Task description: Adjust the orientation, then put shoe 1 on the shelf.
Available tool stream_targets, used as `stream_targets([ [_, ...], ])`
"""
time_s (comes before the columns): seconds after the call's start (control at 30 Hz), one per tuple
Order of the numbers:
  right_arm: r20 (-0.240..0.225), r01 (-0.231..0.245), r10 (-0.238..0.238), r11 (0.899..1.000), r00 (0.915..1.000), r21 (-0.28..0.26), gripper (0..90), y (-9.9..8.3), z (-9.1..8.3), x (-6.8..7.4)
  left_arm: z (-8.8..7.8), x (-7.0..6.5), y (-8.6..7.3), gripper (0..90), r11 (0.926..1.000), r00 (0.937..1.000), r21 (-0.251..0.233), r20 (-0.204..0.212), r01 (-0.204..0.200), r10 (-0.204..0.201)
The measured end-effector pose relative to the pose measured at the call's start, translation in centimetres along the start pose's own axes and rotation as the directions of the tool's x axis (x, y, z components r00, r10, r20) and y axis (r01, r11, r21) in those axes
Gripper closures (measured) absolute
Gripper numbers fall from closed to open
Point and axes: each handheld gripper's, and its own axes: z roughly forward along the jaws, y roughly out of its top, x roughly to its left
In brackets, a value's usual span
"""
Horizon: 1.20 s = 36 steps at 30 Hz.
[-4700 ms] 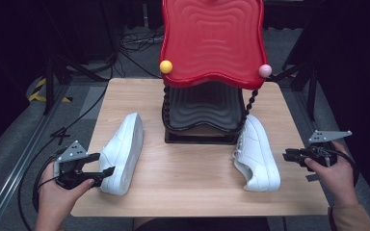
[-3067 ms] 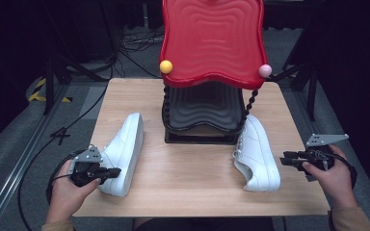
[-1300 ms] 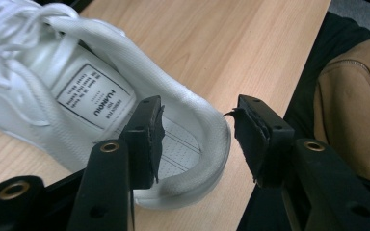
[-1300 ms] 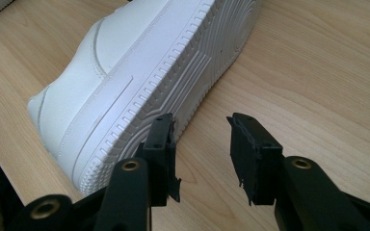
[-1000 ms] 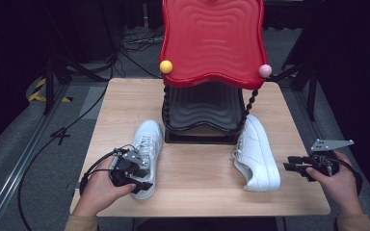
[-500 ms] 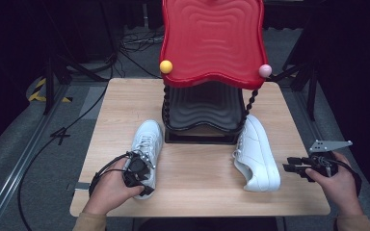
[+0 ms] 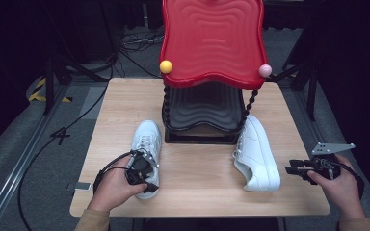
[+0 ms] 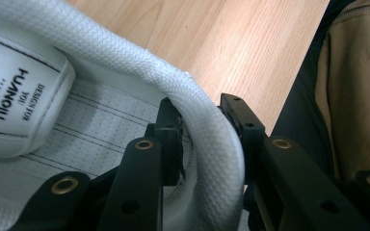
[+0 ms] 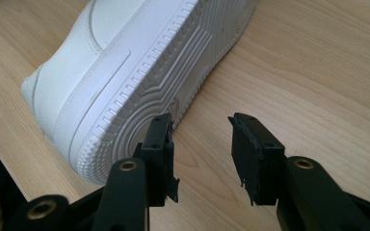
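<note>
My left hand-held gripper (image 7: 144,174) sits at the heel of the white low-top leather sneaker (image 7: 146,147) that stands upright on the pale wooden bench (image 7: 197,192), left of the black ribbed lower tray (image 7: 202,103) of the red wavy-topped rack (image 7: 213,41). In the left gripper view one black jaw is inside the shoe and the other outside, with the padded white mesh heel collar (image 8: 207,139) between them. The jaws have just been closing, and they now look pressed on that collar, so I judge this a grasp on the heel rim.

This sneaker's long axis runs away from me, toe toward the rack and heel nearest my left hand. A lift from here would hang the shoe by its heel, toe drooping forward.

My right hand-held gripper (image 7: 296,169) hovers released, nothing between its jaws, just off the right side of the second white sneaker (image 7: 256,154). That one lies tipped on its side, ridged sole (image 9: 149,82) facing the right gripper, heel toward me and toe toward the rack. My right hand is plainly the nearer one for it, and the sole edge is what it would meet first.
</note>
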Motion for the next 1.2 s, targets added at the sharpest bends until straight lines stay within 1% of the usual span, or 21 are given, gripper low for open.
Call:
stream_targets([
  [0.03,0.0,-0.005,0.005,1.0,1.0,0.003,60.4,-0.1,-0.1,0.0,-0.1,0.0,0.1,71.7,1.0,1.0,-0.001,0.0,-0.002,0.002],
  [0.07,0.002,-0.004,0.004,1.0,1.0,0.0,60.4,-0.2,-0.2,0.0,-0.2,0.0,0.2,71.9,0.9999,1.0,-0.013,-0.003,-0.004,0.003],
  [0.1,0.003,-0.01,0.01,1.0,0.9999,0.0,60.4,-0.4,-0.3,0.0,-0.4,-0.1,0.4,72.1,0.9993,1.0,-0.037,-0.006,-0.001,0.001],
  [0.2,0.007,-0.014,0.014,1.0,0.9999,0.001,60.4,-0.6,-0.4,-0.2,-0.7,-0.2,0.6,72.3,0.9986,0.9998,-0.052,-0.019,-0.006,0.005],
  [0.23,0.008,-0.023,0.023,1.0,0.9997,0.002,60.4,-0.7,-0.5,-0.2,-1.3,-0.3,0.8,72.4,0.997,0.9995,-0.077,-0.032,-0.003,0.001],
  [0.37,0.011,-0.019,0.019,1.0,0.9998,0.005,60.4,-0.9,-0.5,-0.2,-2.1,-0.3,1.1,72.3,0.9947,0.9991,-0.103,-0.042,0.004,-0.008],
  [0.43,0.012,-0.026,0.026,1.0,0.9996,0.007,60.4,-1.0,-0.5,-0.1,-2.5,-0.3,1.2,72.4,0.9932,0.9988,-0.116,-0.045,0.013,-0.018],
  [0.47,0.011,-0.028,0.028,1.0,0.9996,0.011,60.4,-1.0,-0.5,-0.1,-2.7,-0.4,1.3,72.5,0.9928,0.9986,-0.119,-0.048,0.017,-0.023],
  [0.53,0.011,-0.023,0.023,1.0,0.9997,0.008,60.5,-0.9,-0.4,-0.1,-3.3,-0.4,1.3,73.8,0.9943,0.9969,-0.104,-0.071,0.025,-0.033],
  [0.6,0.008,-0.019,0.019,1.0,0.9998,0.016,60.4,-0.9,-0.2,0.0,-3.8,-0.2,1.3,74.6,0.9931,0.9982,-0.114,-0.049,0.031,-0.036],
  [0.67,0.009,-0.017,0.016,1.0,0.9998,0.016,60.4,-0.9,-0.2,0.0,-4.1,-0.2,1.4,75.0,0.9925,0.9982,-0.117,-0.045,0.034,-0.04],
  [0.7,0.007,-0.016,0.016,1.0,0.9998,0.015,60.4,-0.8,-0.1,0.0,-4.4,-0.4,1.5,75.0,0.9936,0.9982,-0.108,-0.046,0.032,-0.038],
  [0.73,0.005,-0.019,0.019,1.0,0.9998,0.018,60.4,-0.8,0.0,0.0,-4.7,-0.5,1.7,74.8,0.992,0.9979,-0.121,-0.049,0.037,-0.043],
  [0.77,0.004,-0.018,0.018,1.0,0.9998,0.02,60.4,-0.8,0.1,0.0,-5.0,-0.6,1.7,74.8,0.9929,0.9976,-0.113,-0.053,0.039,-0.045],
  [0.9,0.0,-0.007,0.007,1.0,1.0,0.023,60.2,-0.8,0.2,0.1,-6.5,-0.7,2.0,74.6,0.9904,0.9954,-0.13,-0.077,0.047,-0.058],
  [1.0,-0.001,-0.008,0.008,1.0,1.0,0.023,60.2,-0.7,0.2,0.1,-7.8,-0.9,2.4,74.6,0.9913,0.9942,-0.125,-0.094,0.04,-0.052],
  [1.07,-0.001,-0.007,0.007,1.0,1.0,0.024,60.2,-0.7,0.2,0.2,-8.5,-1.3,2.7,74.2,0.991,0.9917,-0.131,-0.121,0.026,-0.042],
  [1.1,-0.001,-0.008,0.008,1.0,1.0,0.025,60.2,-0.7,0.2,0.2,-9.0,-1.5,2.9,74.4,0.9927,0.9911,-0.119,-0.128,0.02,-0.036],
  [1.13,-0.001,-0.008,0.008,1.0,1.0,0.024,60.2,-0.7,0.2,0.2,-9.6,-1.8,3.1,74.4,0.9906,0.9896,-0.135,-0.138,0.024,-0.042],
  [1.17,0.0,-0.007,0.007,1.0,1.0,0.022,60.2,-0.7,0.2,0.2,-10.1,-1.9,3.2,74.4,0.9894,0.99,-0.143,-0.134,0.026,-0.045],
  [1.2,0.0,-0.007,0.007,1.0,1.0,0.023,60.2,-0.7,0.2,0.2,-10.6,-2.0,3.3,74.4,0.9884,0.9891,-0.15,-0.14,0.023,-0.044],
])
